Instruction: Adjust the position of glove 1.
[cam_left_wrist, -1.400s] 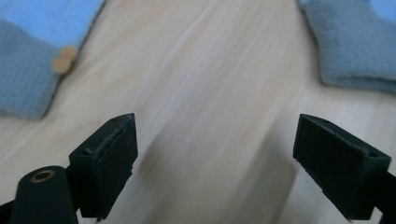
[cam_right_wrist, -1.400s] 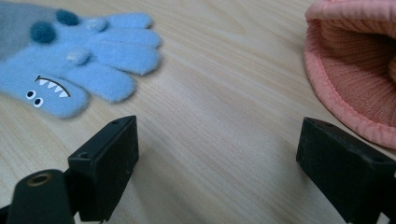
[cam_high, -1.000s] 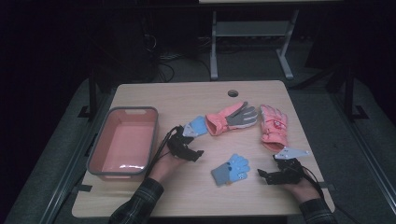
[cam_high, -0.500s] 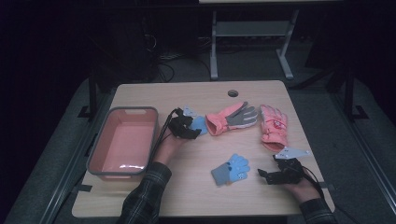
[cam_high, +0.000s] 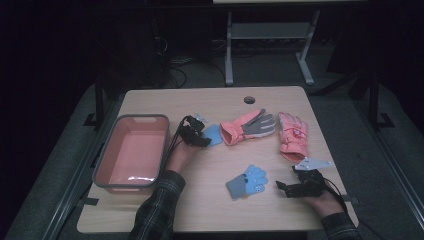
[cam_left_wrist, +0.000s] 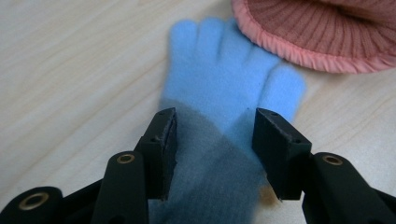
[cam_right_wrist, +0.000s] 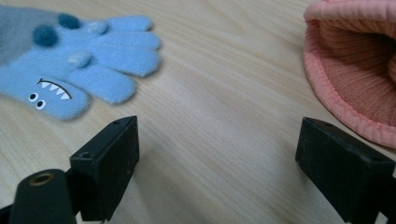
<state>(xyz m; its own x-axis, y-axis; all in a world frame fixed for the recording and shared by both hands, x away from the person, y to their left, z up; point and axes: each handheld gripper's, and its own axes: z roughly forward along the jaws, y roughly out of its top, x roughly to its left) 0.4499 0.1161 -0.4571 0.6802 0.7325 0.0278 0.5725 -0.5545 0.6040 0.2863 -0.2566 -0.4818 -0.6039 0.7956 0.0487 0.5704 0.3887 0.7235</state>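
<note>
The left gripper (cam_left_wrist: 212, 140) hangs low over the grey cuff of a small blue glove (cam_left_wrist: 229, 93), its jaws apart and standing on either side of the cuff without pinching it. That glove lies flat on the wooden table (cam_high: 210, 102), fingers pointing away from the gripper, its fingertips touching the ribbed cuff of an orange-and-grey glove (cam_high: 248, 126). In the high view the left gripper (cam_high: 196, 136) sits just right of the pink tub (cam_high: 131, 152), with the blue glove (cam_high: 214, 134) peeking out beyond it. The right gripper (cam_right_wrist: 217, 154) rests near the table's front right corner, jaws spread wide over bare wood. Ahead of it to one side lies a second blue glove (cam_right_wrist: 74, 60) with a monster face, and to the other the open cuff of a pink glove (cam_right_wrist: 355, 70). From above, the monster-face glove (cam_high: 247, 181) lies just left of the right gripper (cam_high: 295, 187).
</note>
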